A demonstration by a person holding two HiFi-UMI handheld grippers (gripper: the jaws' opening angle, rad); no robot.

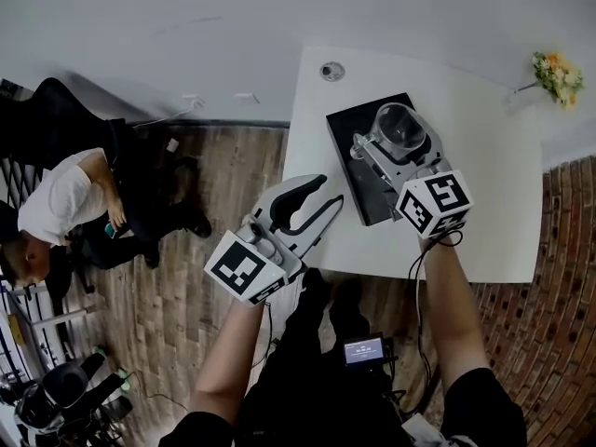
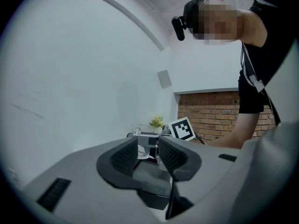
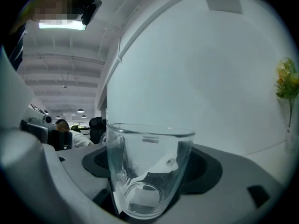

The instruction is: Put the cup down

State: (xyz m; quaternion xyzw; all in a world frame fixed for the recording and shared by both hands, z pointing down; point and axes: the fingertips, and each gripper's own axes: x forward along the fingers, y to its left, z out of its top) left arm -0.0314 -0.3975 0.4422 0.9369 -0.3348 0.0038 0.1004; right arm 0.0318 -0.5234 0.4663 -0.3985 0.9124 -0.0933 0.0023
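Left tongs (image 1: 328, 192) spread, empty. Right tongs (image 1: 399, 140) pinch glass cup (image 3: 148, 167) over black mat (image 1: 358, 186) on counter (image 1: 494, 175); lower upright, seat flat, then release.

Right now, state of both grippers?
Left gripper: open, nothing between the jaws.
Right gripper: closed on the glass cup.

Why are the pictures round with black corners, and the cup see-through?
Both gripper views: a wide-angle lens bends the edges and darkens corners. Right gripper view: the glass cup is clear, so the right claw shows through it.
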